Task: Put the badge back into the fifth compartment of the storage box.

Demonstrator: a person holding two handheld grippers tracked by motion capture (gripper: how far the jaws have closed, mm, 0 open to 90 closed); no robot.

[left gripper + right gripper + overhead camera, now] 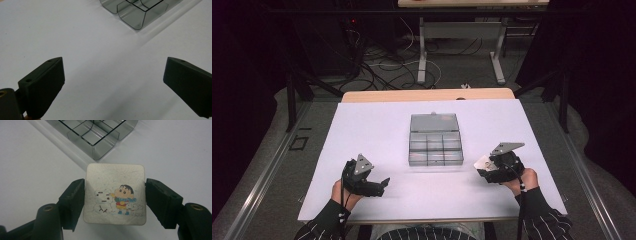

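Note:
A square pale card (115, 193) with a cartoon child and a snowman printed on it sits between the two black jaws of my right gripper (115, 202), which is shut on its side edges. In the high view that right gripper (490, 169) holds the card (482, 162) just above the white table, right of a clear plastic compartment box (435, 139) whose lid lies open at the back. My left gripper (382, 186) rests at the front left, jaws wide apart and empty (113, 80). A corner of the box (136, 11) lies ahead of it.
The white tabletop (377, 130) has free room on both sides of the box. Behind it is a wooden strip (427, 95), then the floor with cables and the legs of another table (422, 50). The person's striped sleeves (547, 220) come in at the bottom.

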